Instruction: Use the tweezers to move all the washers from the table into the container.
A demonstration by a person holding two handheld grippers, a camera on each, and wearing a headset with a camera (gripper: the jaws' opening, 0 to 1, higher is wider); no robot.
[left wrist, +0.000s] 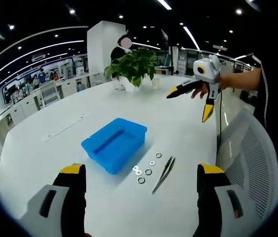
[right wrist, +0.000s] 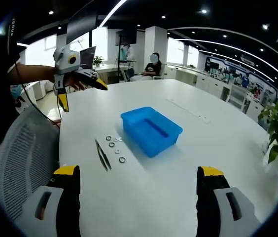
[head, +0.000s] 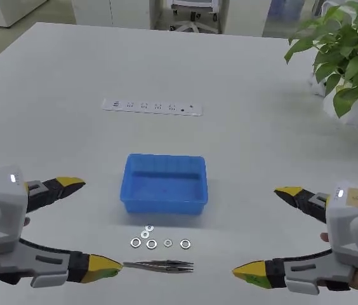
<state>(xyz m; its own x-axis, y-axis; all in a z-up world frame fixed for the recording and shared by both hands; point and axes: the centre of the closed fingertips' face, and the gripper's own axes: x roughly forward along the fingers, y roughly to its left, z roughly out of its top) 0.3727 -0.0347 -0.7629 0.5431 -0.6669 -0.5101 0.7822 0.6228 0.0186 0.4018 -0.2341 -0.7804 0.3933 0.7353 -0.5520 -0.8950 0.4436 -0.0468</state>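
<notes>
I had both grippers spread wide and empty, the left gripper (head: 99, 225) at nine o'clock of the washers (head: 152, 243) and the right gripper (head: 256, 231) at three. The washers sat clustered on the table (head: 261, 114) at six o'clock of the blue container (head: 165, 183), with the tweezers (head: 160, 265) lying flat just beyond at six. I judged the tweezers light, springy and slick, best pinched mid-length across both arms. The washers looked thin and prone to skid.

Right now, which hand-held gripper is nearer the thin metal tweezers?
Left. The left hand-held gripper has a jaw tip beside the tweezers; the right hand-held gripper is farther off, opposite.
</notes>
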